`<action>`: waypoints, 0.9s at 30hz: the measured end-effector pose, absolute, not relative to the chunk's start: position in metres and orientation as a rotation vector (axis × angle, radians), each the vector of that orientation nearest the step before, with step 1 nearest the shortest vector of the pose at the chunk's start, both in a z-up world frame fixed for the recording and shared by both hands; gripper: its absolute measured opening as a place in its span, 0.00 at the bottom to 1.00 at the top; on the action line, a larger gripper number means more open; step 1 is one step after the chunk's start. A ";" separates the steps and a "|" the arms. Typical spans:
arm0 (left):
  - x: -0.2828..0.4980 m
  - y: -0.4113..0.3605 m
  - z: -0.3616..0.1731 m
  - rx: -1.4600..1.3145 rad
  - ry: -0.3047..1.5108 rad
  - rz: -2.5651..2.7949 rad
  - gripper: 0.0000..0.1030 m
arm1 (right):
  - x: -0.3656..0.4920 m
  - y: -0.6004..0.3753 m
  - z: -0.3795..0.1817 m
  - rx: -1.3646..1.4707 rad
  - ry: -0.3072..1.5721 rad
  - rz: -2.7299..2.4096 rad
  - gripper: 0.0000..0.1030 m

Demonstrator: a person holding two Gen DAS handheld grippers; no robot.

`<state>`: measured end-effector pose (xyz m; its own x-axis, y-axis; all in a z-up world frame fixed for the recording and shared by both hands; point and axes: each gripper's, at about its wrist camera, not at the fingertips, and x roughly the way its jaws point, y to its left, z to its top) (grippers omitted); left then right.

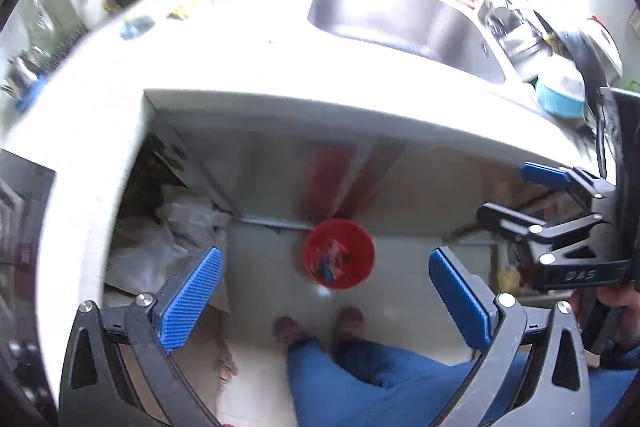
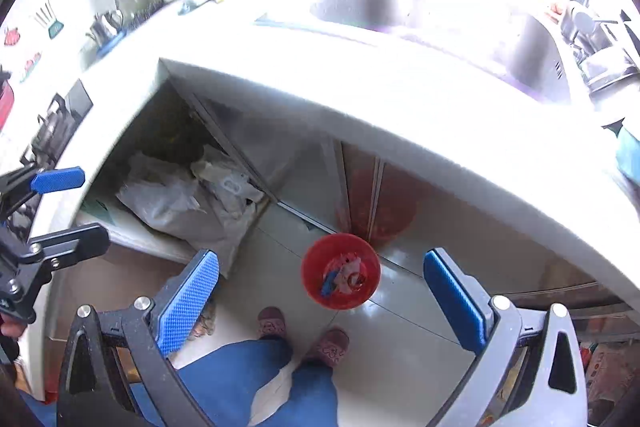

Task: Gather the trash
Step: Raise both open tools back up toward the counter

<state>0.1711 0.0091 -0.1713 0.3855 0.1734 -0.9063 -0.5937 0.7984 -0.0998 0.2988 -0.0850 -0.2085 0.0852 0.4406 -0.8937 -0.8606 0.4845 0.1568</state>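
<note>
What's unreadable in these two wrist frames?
- Trash inside the red plastic bucket: too small in both views to identify.
- Small items on the white countertop: motion-blurred and overexposed in the left wrist view.
- Open cabinet depths: dark, partly blocked by grey plastic bags in the right wrist view.

A white counter (image 2: 360,99) with a steel sink (image 2: 440,11) wraps the kitchen corner (bright daylight washes over it), above a pale tiled floor (image 2: 400,339).
</note>
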 end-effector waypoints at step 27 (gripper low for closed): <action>0.220 0.202 -0.069 -0.364 0.872 0.694 1.00 | 0.351 0.083 -0.108 -0.462 0.861 1.210 1.00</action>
